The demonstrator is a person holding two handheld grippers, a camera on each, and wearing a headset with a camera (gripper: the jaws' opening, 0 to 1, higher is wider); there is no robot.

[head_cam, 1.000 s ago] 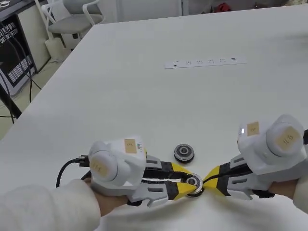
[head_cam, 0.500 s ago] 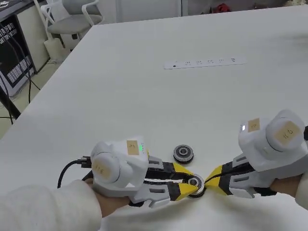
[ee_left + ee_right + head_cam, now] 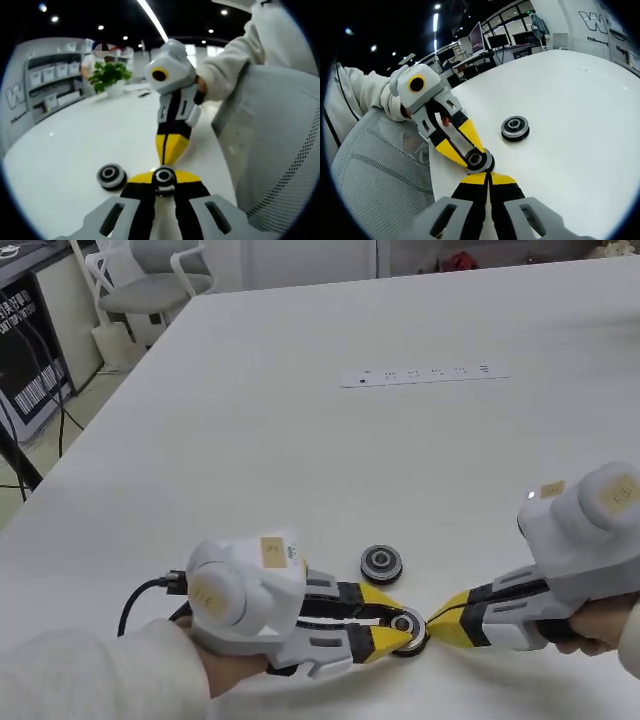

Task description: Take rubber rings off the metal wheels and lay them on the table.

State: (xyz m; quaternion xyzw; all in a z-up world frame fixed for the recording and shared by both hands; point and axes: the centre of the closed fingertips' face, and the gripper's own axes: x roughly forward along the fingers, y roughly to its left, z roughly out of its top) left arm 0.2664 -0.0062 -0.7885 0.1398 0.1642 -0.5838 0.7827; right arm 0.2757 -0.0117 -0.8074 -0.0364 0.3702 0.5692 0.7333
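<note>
A white table (image 3: 250,440) is spread across an office room. Shelves of bins (image 3: 50,82) and a potted plant (image 3: 110,75) are seen in the left gripper view, and desks with monitors (image 3: 485,35) in the right gripper view. A metal wheel (image 3: 405,622) is held at the near edge of the table, and everything else is placed from it. The left gripper (image 3: 392,628) is closed on this wheel from the left, with one yellow tip set against each side of it. The right gripper (image 3: 436,624) is brought in from the opposite side. Its jaws are drawn narrow, almost together, and its tips are pressed to the wheel's rim. Whether anything is pinched between them cannot be told. A second wheel (image 3: 381,561), ringed by a dark band, is laid flat on the table just beyond the held wheel, apart from both grippers. A white power strip (image 3: 425,373) is set well beyond the held wheel, toward the middle of the table. A white chair (image 3: 150,275) is stood on the floor past the table's far left corner. Pale sleeves (image 3: 90,675) are seen behind the grippers.
</note>
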